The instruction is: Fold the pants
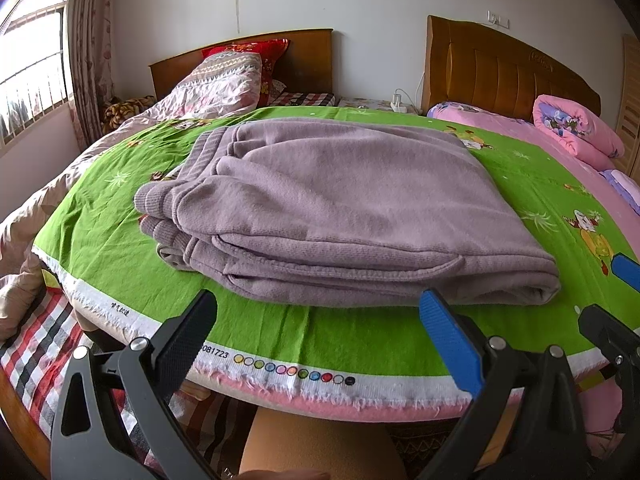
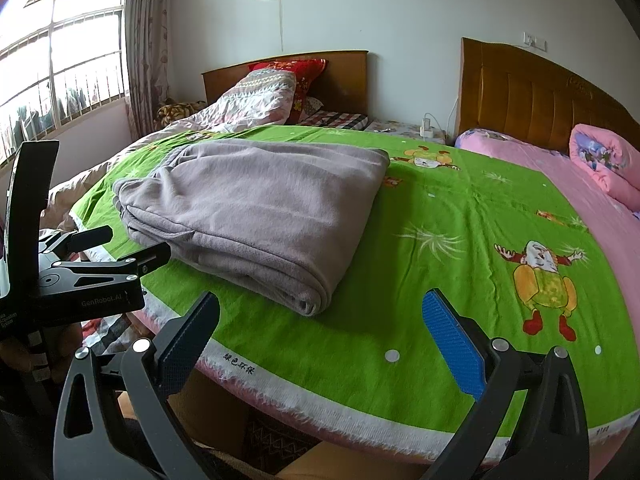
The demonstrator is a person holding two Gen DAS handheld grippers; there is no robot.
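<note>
The mauve pants lie folded in a flat stack on the green cartoon sheet, cuffs and waistband at the left. They also show in the right wrist view. My left gripper is open and empty, just short of the stack's near edge. My right gripper is open and empty, over the sheet right of the stack's near corner. The right gripper's fingers show at the right edge of the left wrist view. The left gripper's body shows at the left of the right wrist view.
The sheet's white fringed edge runs along the bed front. A pink sheet with a rolled pink quilt lies at the right. A second bed with a quilt and red pillow stands behind. A window is at left.
</note>
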